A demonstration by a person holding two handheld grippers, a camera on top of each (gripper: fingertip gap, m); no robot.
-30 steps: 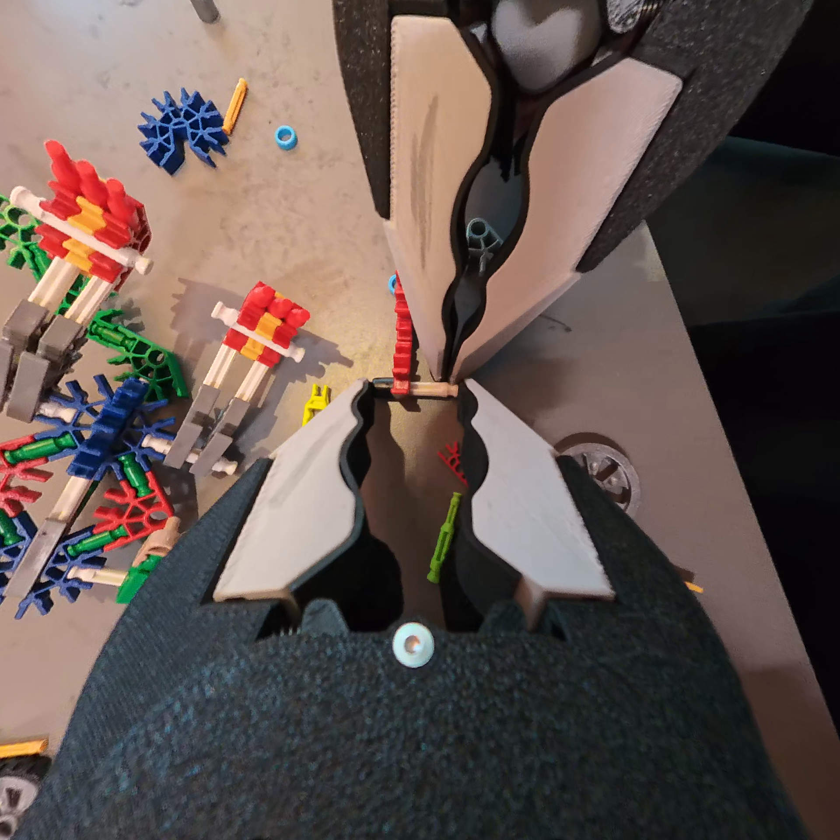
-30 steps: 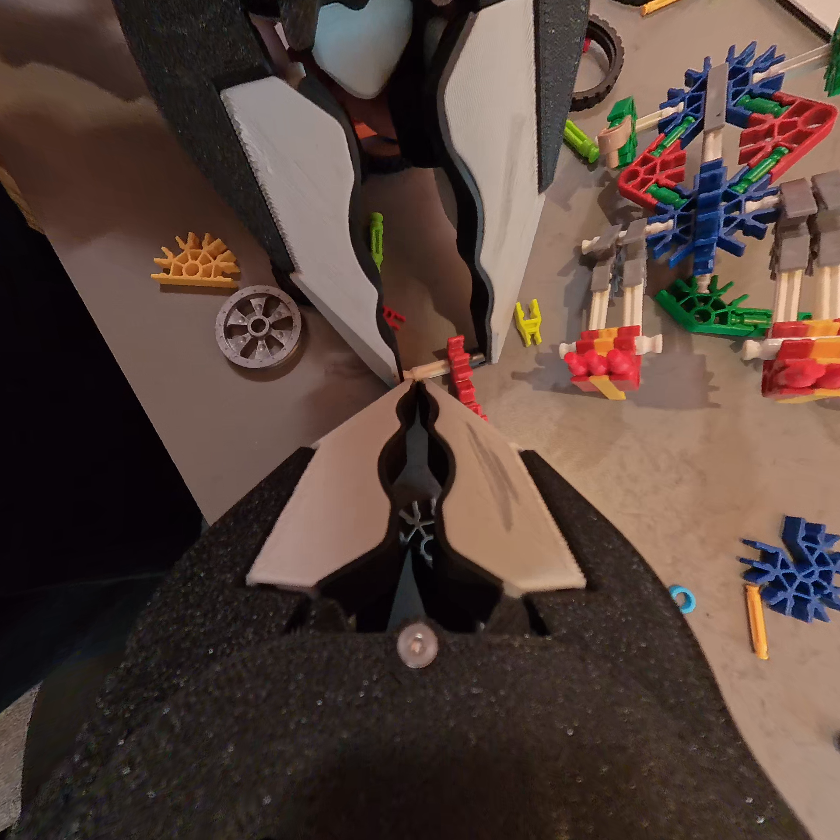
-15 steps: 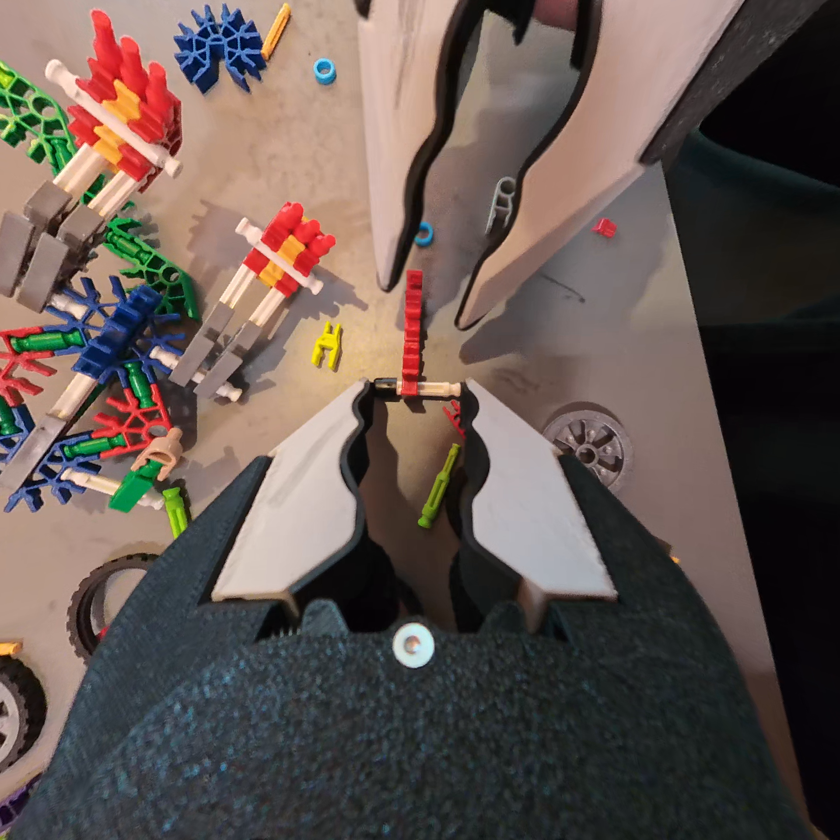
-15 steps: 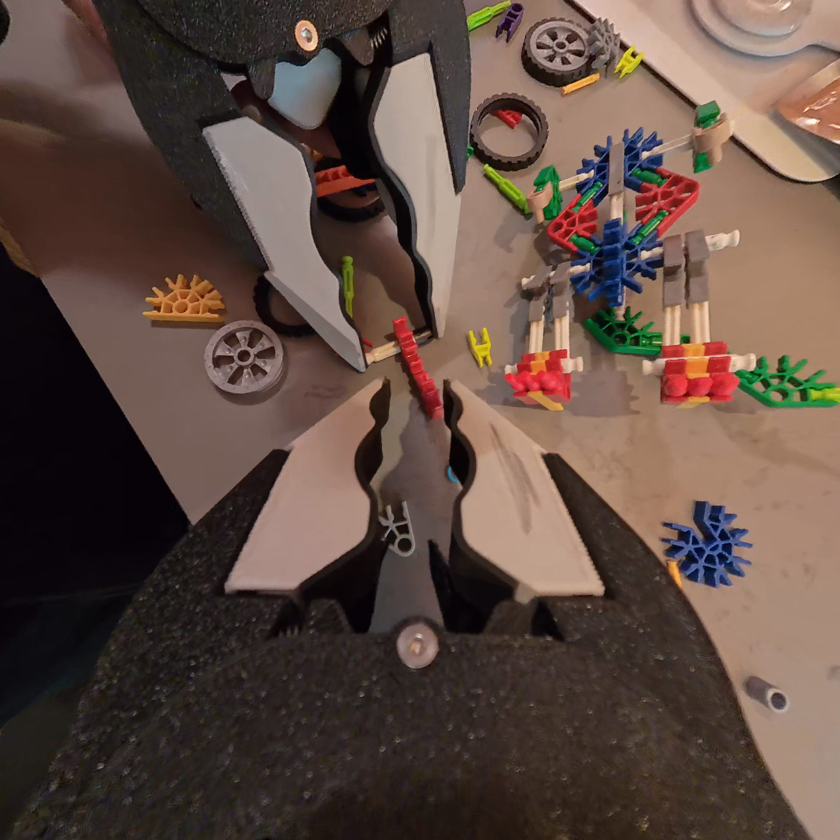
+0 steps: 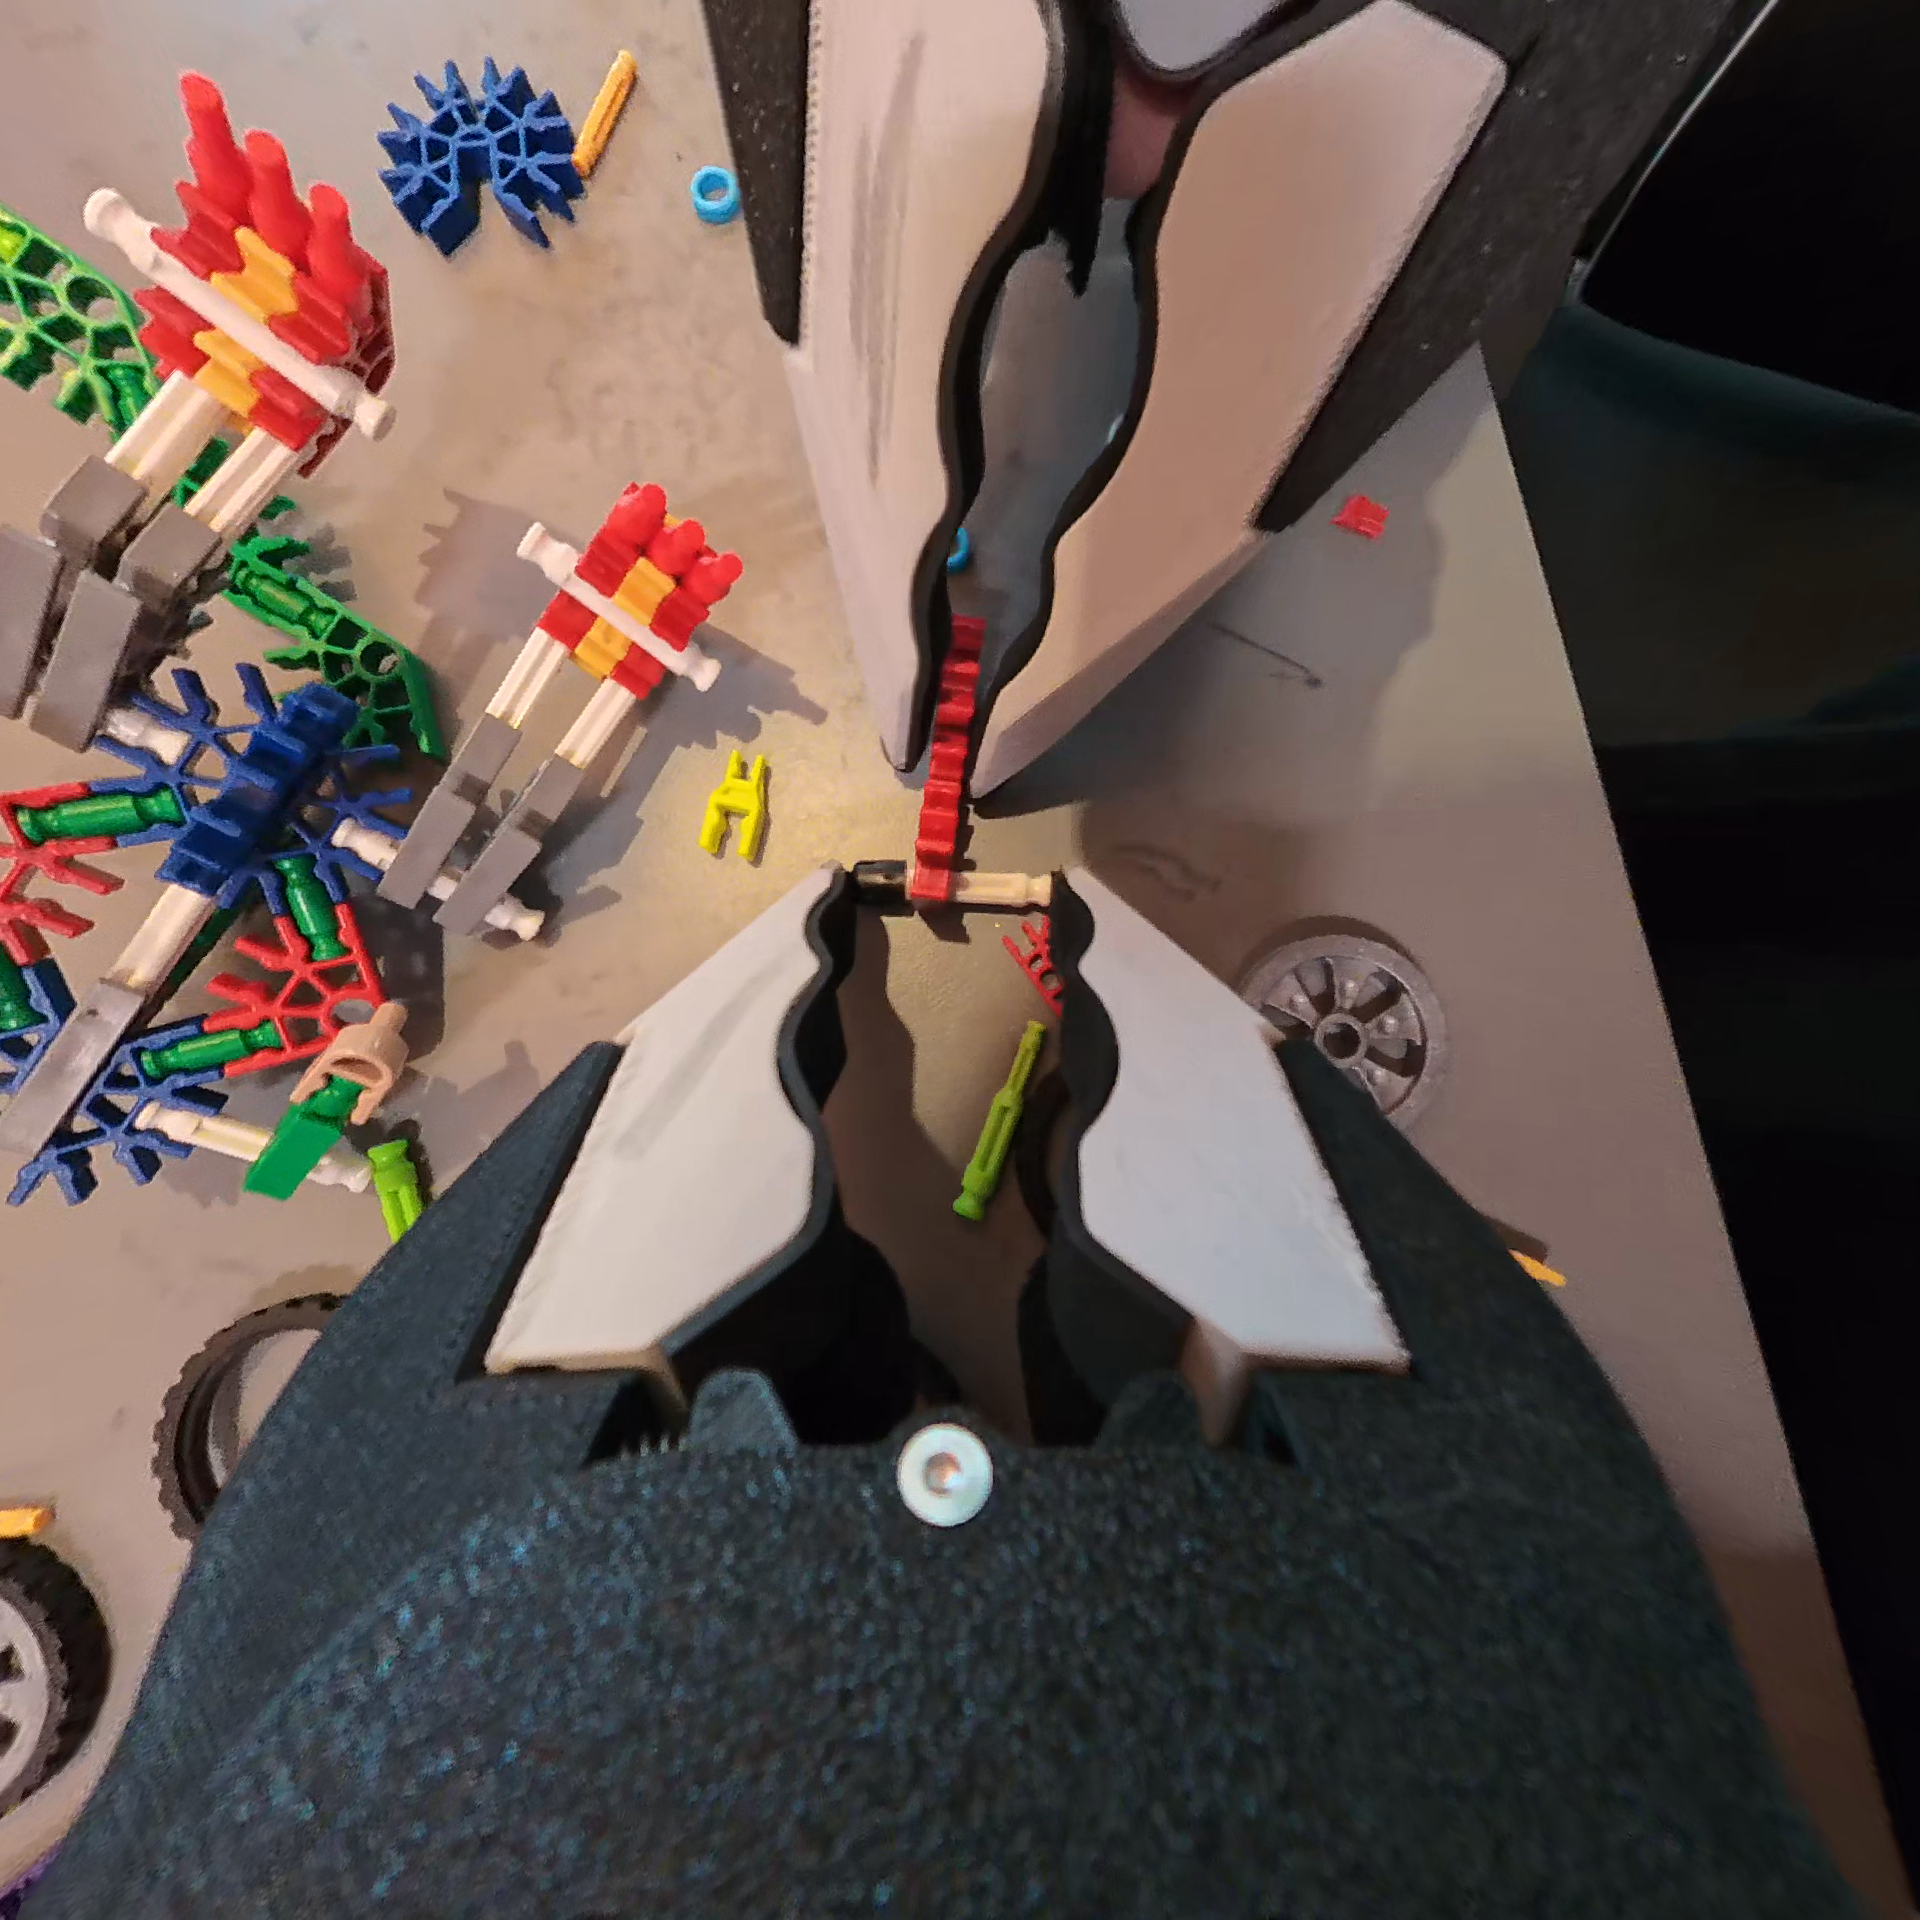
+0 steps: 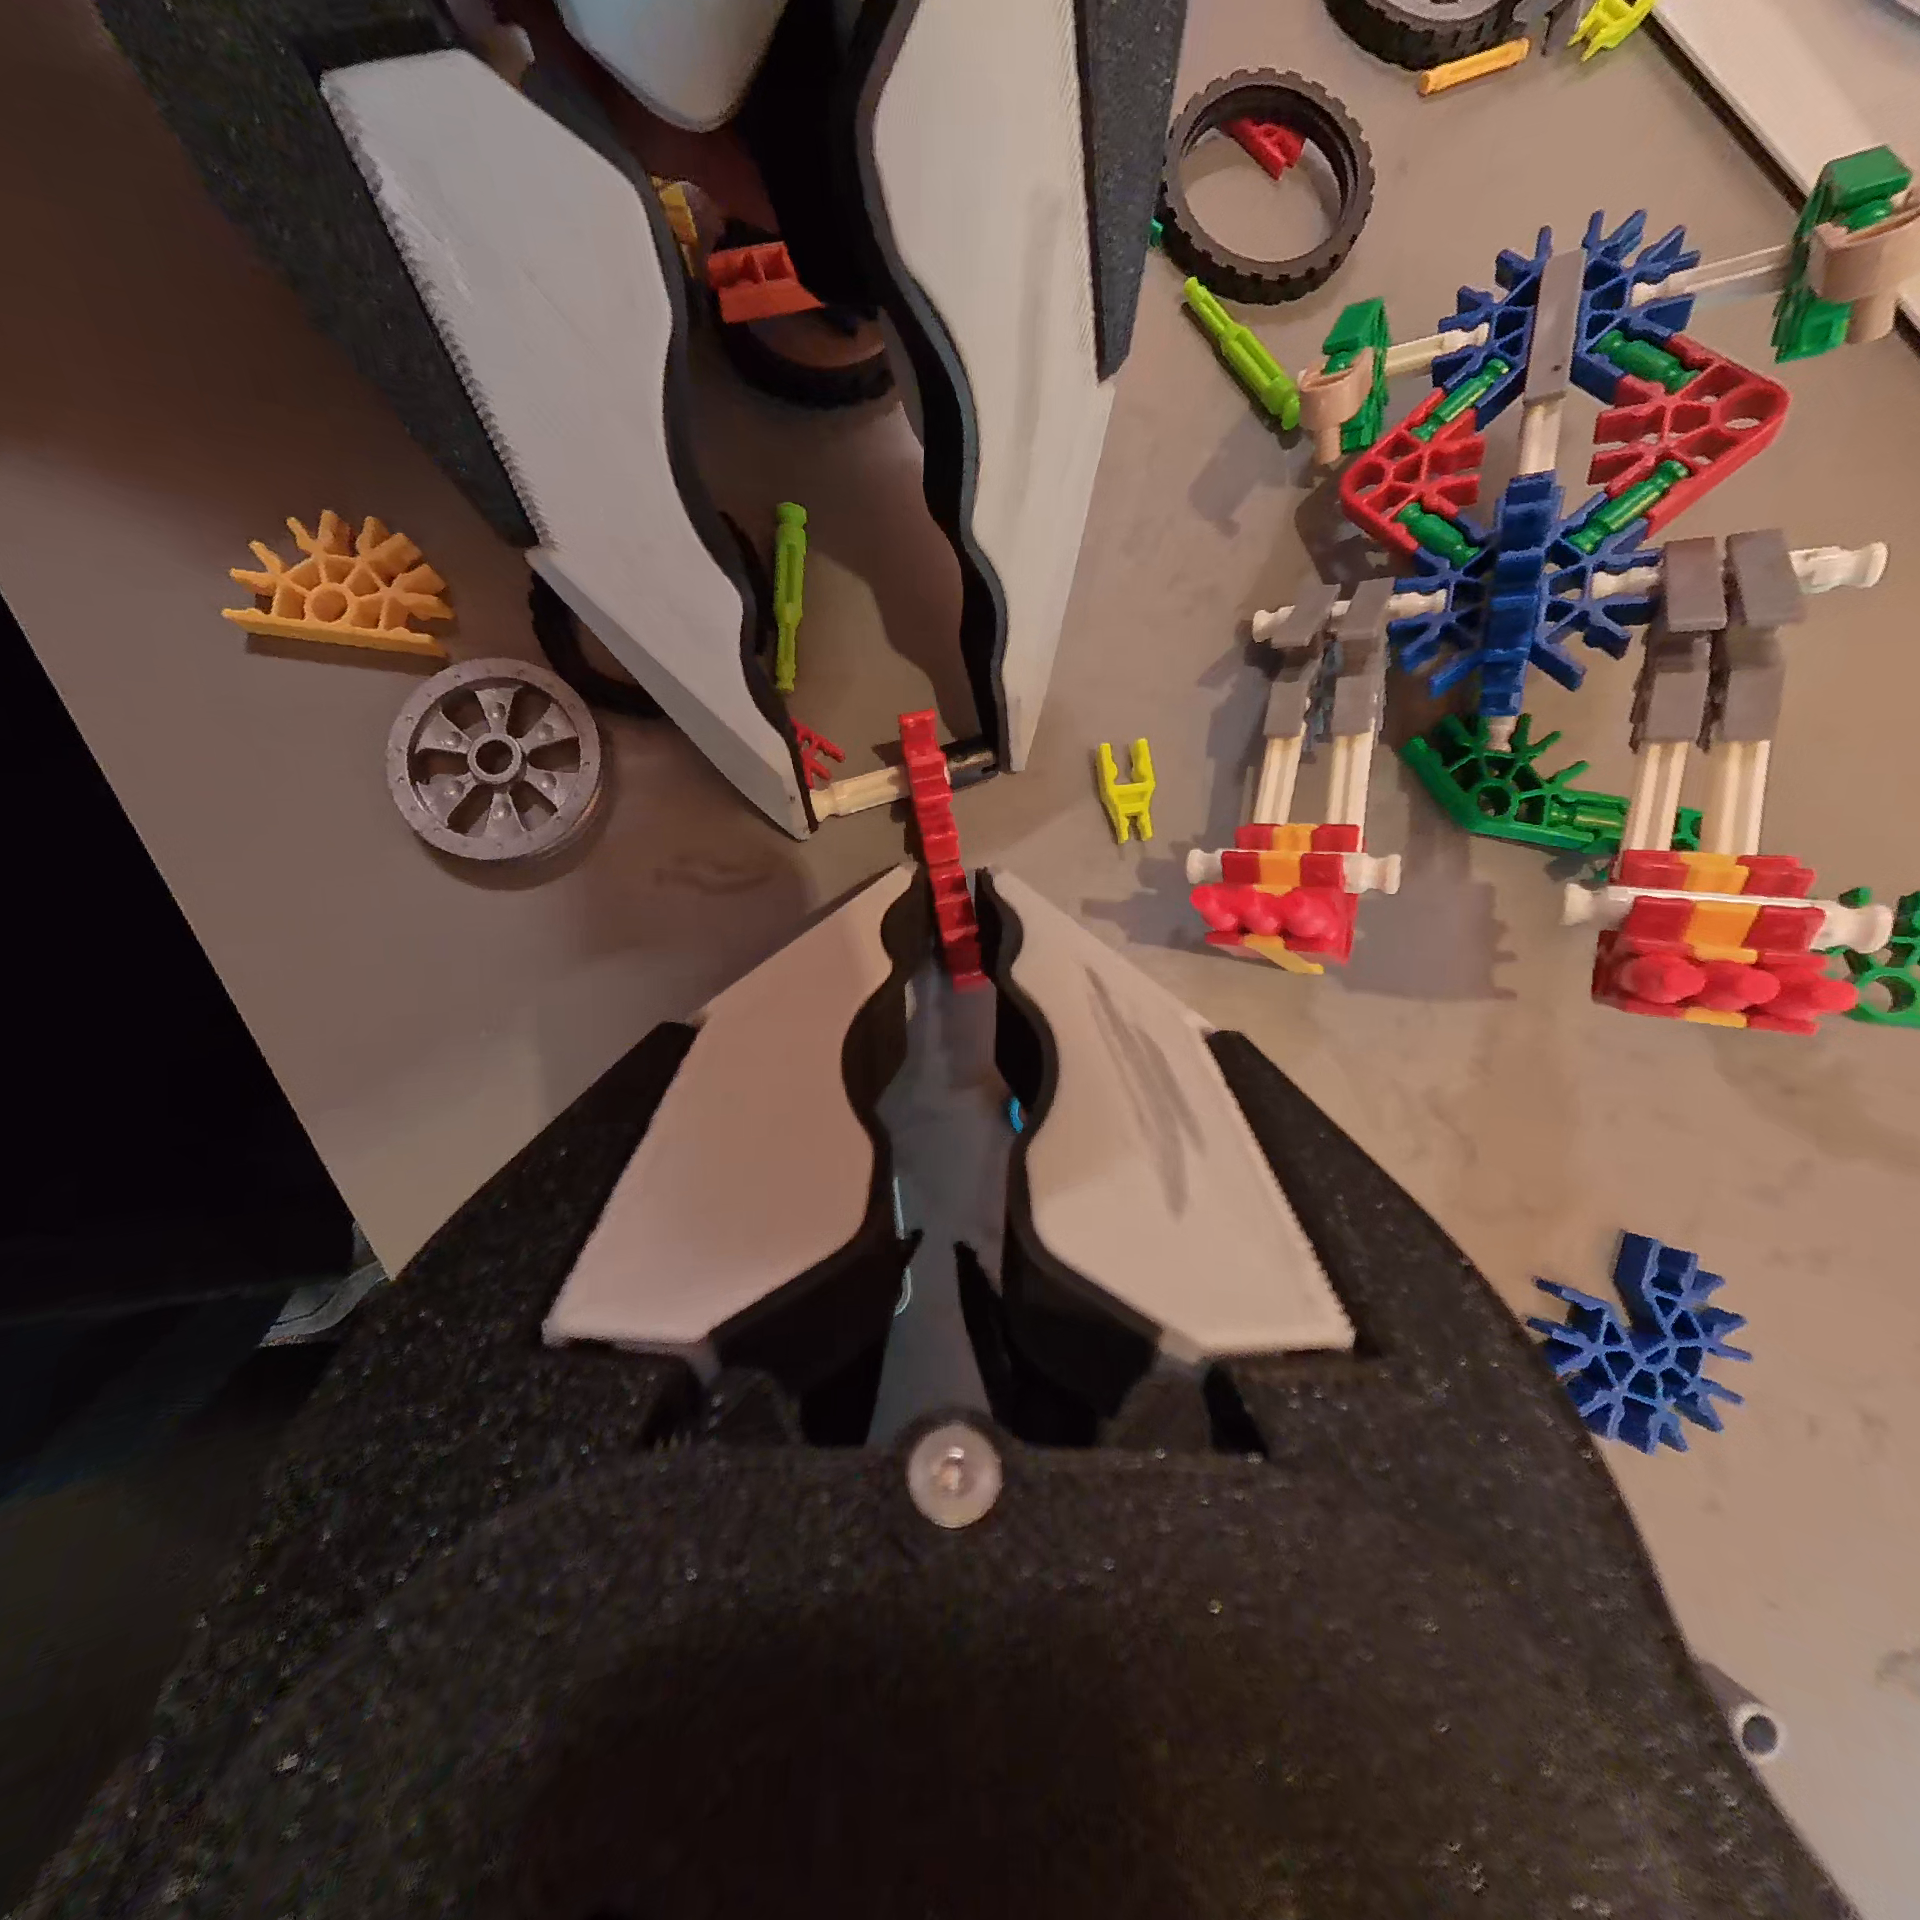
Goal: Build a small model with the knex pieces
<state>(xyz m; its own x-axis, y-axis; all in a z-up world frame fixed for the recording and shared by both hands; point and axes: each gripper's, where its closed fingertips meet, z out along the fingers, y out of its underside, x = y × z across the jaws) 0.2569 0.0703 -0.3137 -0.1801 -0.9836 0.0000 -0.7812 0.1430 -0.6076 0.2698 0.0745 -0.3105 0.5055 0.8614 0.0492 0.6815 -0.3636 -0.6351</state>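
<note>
The grey counter [image 5: 1226, 727] carries everything, and its edge runs diagonally just past the two grippers, with dark space beyond it. The left gripper [image 5: 951, 885] has its fingers spread to the length of a short cream rod [image 5: 997, 886], which they pinch end to end; the rod lies crosswise between the tips, a dark cap at one end. The right gripper [image 6: 951, 914] faces it from the opposite side, its fingers nearly closed on the red connector [image 6: 940, 852]. That connector is a toothed strip seen edge-on, its long axis running along the right gripper's fingers and square to the rod, onto which one end is clipped. How firmly the fingers press the strip cannot be told.

Away from the edge lies a large built assembly [image 6: 1527, 582] of blue, red, green and grey pieces, cut off by the frame in the left wrist view. A grey spoked wheel [image 5: 1345, 1034] sits near the counter edge, just beside the left gripper. A lime rod [image 5: 1000, 1122] lies on the counter under the left gripper's fingers, and a small red piece [image 5: 1039, 951] beside it is half hidden. A yellow clip [image 5: 736, 802] rests in the open patch between the grippers and the assembly.
</note>
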